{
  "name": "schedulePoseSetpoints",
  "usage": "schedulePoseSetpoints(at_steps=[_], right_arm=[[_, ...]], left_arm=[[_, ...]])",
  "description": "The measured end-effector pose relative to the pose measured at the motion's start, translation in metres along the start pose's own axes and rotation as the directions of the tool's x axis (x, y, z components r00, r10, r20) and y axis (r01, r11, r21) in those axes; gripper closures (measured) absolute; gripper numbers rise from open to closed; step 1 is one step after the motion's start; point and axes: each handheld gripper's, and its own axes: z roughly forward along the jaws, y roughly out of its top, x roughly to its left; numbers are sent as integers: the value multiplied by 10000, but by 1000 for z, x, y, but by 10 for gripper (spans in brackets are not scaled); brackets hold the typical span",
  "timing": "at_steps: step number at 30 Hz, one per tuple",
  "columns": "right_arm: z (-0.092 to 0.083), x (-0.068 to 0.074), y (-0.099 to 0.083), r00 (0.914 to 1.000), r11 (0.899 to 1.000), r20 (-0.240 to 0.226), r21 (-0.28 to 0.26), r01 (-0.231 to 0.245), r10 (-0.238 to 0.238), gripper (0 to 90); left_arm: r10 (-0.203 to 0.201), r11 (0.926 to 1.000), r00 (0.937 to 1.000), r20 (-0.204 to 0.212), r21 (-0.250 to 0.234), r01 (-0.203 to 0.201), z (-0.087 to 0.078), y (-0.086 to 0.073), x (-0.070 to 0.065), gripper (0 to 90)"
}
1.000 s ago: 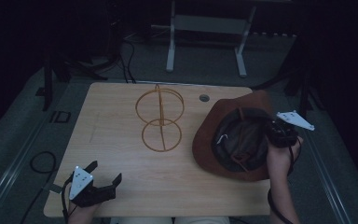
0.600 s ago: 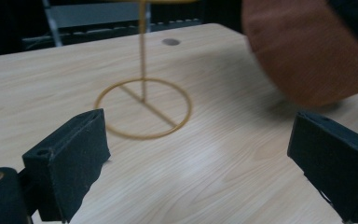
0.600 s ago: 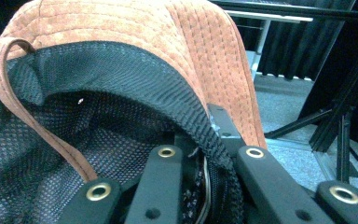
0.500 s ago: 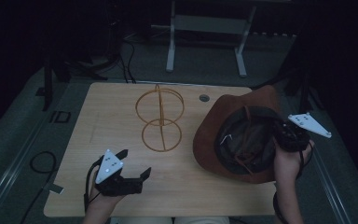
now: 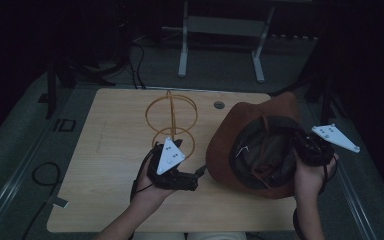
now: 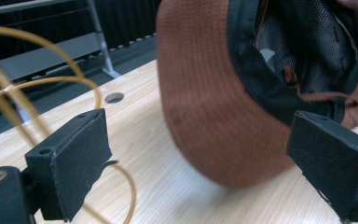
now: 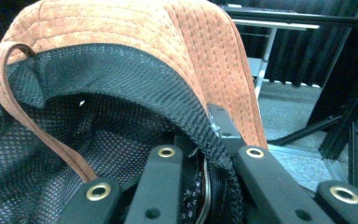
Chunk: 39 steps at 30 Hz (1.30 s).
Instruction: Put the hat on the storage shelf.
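On the right half of the light wooden table (image 5: 110, 150) we find a brown suede hat (image 5: 240, 130), turned crown-down so that its black mesh lining (image 5: 260, 150) faces up, with a brown chin strap (image 7: 9, 98) looping across the inside. The right gripper (image 5: 312, 150) sits at the hat's right edge, its jaws pinched together on the brim where the lining meets the suede (in the right gripper view the black-edged rim runs straight between the two jaws). That side of the hat is tipped up off the table, and the far brim curls upward.

We see the left gripper (image 5: 192, 175) just left of the hat, pointing toward it, with its jaws spread wide and nothing between the pads. In the left gripper view the hat's rounded brown brim (image 6: 205, 107) fills the gap ahead of the two jaws, close but apart from them; whether the near jaw tip brushes the suede we cannot tell.

Behind the left gripper stands a golden wire stand (image 5: 171, 117) made of rings on an upright stem, its lower ring lying just beside the gripper. A round cable hole (image 5: 219, 105) sits near the table's far edge, between stand and hat.
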Motion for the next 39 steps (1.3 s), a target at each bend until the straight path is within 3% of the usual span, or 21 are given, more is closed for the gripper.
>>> schedulePoseSetpoints(at_steps=[4, 8, 12, 14, 19, 27, 29, 31, 35, 38, 39], right_arm=[[-3, 6, 1, 9999, 9999, -66, -4, 135, -135, 844], [-5, 10, 3, 9998, 9998, 49, -111, 189, -188, 843], [-6, 12, 5, 9998, 9996, 84, -230, 173, -171, 843], [-7, 12, 5, 9997, 9995, 121, -228, 202, -200, 843], [-7, 14, 4, 9998, 9996, 78, -208, 171, -170, 842], [-4, 20, 1, 9992, 9995, -278, -132, 282, -286, 841], [-4, 22, 1, 9990, 9994, -323, -171, 303, -309, 841], [-5, 23, 2, 9989, 9995, -389, -195, 261, -268, 841], [-10, 29, 3, 9982, 9990, -481, -309, 335, -350, 841], [-13, 33, 3, 9981, 9982, -406, -386, 454, -470, 841], [-14, 34, 3, 9980, 9981, -415, -398, 469, -486, 841]], left_arm=[[-85, 9999, 9999, 113, -74, 86, 21, 14, -3, 65], [221, 9998, 9998, -17, -4, -221, 44, 26, -11, 65], [404, 9989, 9970, -668, 279, -386, 66, 35, -18, 65], [262, 9994, 9968, -754, 252, -244, 75, 39, -19, 65], [171, 9995, 9965, -816, 265, -150, 94, 47, -21, 65], [327, 9969, 9956, -872, 736, -263, 118, 51, -28, 65], [589, 9943, 9926, -1064, 951, -488, 123, 51, -30, 66], [514, 9937, 9914, -1200, 1049, -388, 126, 50, -29, 84], [745, 9923, 9813, -1775, 1105, -553, 131, 50, -26, 197], [1091, 9908, 9719, -2086, 1012, -895, 133, 50, -23, 407], [1088, 9912, 9722, -2073, 968, -902, 133, 51, -22, 530]])
